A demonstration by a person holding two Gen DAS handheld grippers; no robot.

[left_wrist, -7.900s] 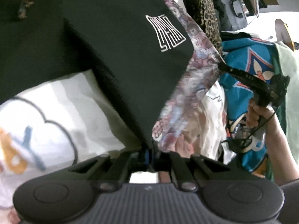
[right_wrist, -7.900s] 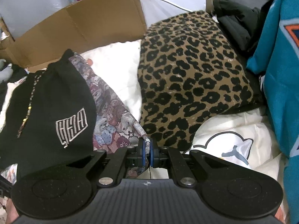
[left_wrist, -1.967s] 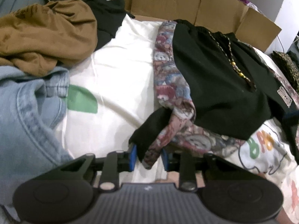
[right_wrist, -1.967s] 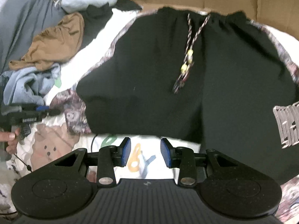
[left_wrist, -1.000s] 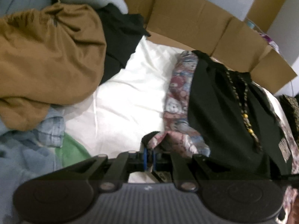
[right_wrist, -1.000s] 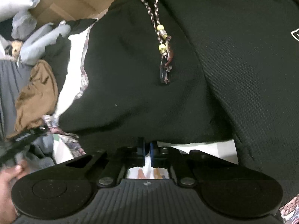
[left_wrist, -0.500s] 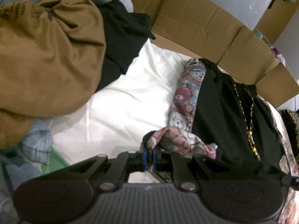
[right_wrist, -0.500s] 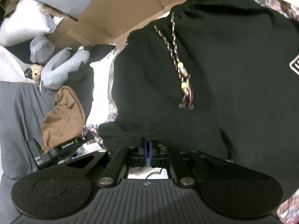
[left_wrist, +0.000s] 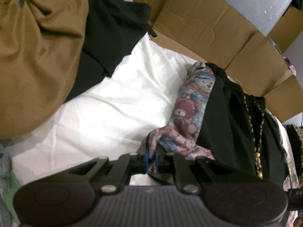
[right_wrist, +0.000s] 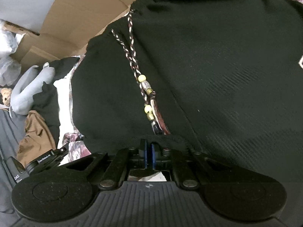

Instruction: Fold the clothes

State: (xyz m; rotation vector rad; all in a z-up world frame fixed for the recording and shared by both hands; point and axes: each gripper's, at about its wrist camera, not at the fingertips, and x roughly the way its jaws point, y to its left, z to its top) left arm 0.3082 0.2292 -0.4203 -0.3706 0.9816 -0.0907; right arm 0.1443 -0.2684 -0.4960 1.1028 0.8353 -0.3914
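Black shorts (left_wrist: 233, 124) with a teddy-bear print side panel (left_wrist: 191, 111) and a braided, beaded drawstring (right_wrist: 144, 87), spread over a white sheet (left_wrist: 106, 113) on a bed. Left gripper (left_wrist: 151, 160) at the near hem corner of the shorts, jaws pressed together on a fold of the bear-print fabric. Right gripper (right_wrist: 148, 158) at the shorts' lower hem just below the drawstring ends, jaws opening, blue pads (right_wrist: 144, 156) a narrow gap apart, hem edge right at their tips; whether cloth lies between them cannot be told. Beyond the shorts' waistband, flattened brown cardboard (left_wrist: 208, 28) standing against a pale wall. To the left of the shorts across the bare sheet, a heap of a mustard-brown garment (left_wrist: 37, 47) and a black garment (left_wrist: 109, 28) touching it. In the right wrist view, further left of the shorts, a grey plush toy (right_wrist: 32, 90) lying beside that heap, and the left gripper's black body visible at the shorts' left corner.
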